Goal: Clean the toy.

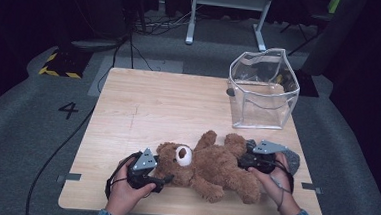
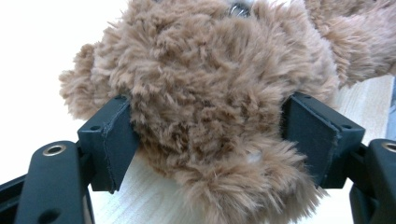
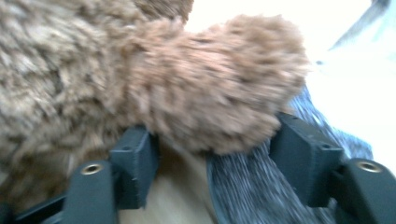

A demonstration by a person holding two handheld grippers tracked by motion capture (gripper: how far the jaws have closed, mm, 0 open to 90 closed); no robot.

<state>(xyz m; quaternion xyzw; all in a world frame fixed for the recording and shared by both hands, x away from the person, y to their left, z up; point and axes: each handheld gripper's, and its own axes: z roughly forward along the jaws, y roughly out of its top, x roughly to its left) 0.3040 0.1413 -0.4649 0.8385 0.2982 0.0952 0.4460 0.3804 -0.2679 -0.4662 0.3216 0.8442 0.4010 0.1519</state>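
Brown plush covers the teddy bear, which lies on its back along the near edge of the wooden table, between the left gripper at its head and the right gripper at its legs, with a clear plastic bag standing well apart at the far right. From the left gripper view the pads press into the fur on both sides of the head, a clenched hold that the high view hides. From the right gripper view the jaws stand wide around a leg without clearly pressing it, above a grey furry thing that peeps out beside the hand in the high view.
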